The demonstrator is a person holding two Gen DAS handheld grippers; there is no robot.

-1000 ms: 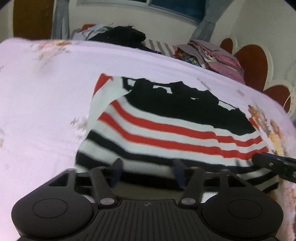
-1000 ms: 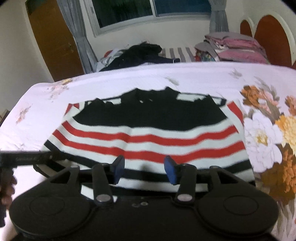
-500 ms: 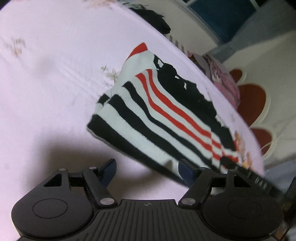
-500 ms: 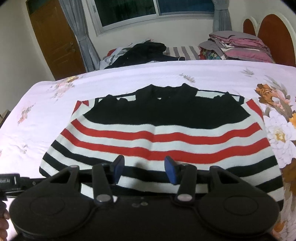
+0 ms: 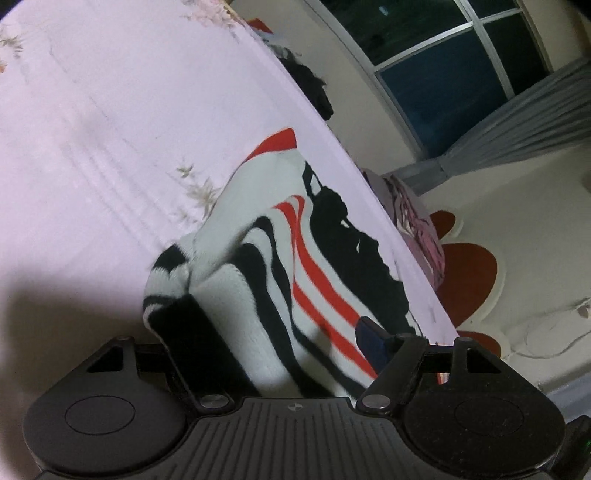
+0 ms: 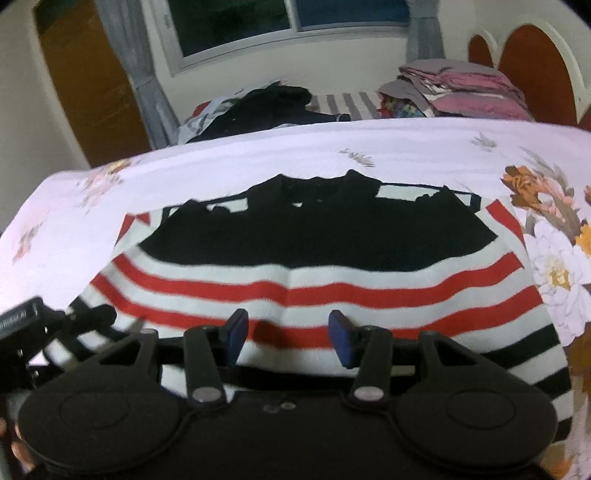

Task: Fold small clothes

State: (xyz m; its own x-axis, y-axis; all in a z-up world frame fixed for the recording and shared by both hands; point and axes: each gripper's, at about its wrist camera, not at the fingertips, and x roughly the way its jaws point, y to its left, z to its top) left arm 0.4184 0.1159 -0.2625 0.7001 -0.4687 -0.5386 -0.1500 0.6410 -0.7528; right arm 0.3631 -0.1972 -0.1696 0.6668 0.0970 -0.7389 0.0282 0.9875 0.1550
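Pink floral bedsheet (image 6: 258, 158) as work surface. Left gripper (image 5: 280, 332) fingers spread around the striped sweater (image 6: 295, 266) hem corner, likely to lift it for folding. Right gripper (image 6: 288, 332) parted, empty, above the hem.

The sweater (image 6: 306, 273) is soft knitted cloth, a bit fuzzy, with fine ribs in its stripes. The bedsheet (image 6: 258, 155) is thin smooth cloth, matt, with printed flowers. The right gripper (image 6: 288, 334) is black matt plastic with shiny round metal pins and smooth dark blue pads (image 6: 340, 336). The door (image 6: 85, 81) looks like smooth brown wood. The curtain (image 5: 517, 125) is grey cloth. The window (image 6: 295, 18) is shiny glass.
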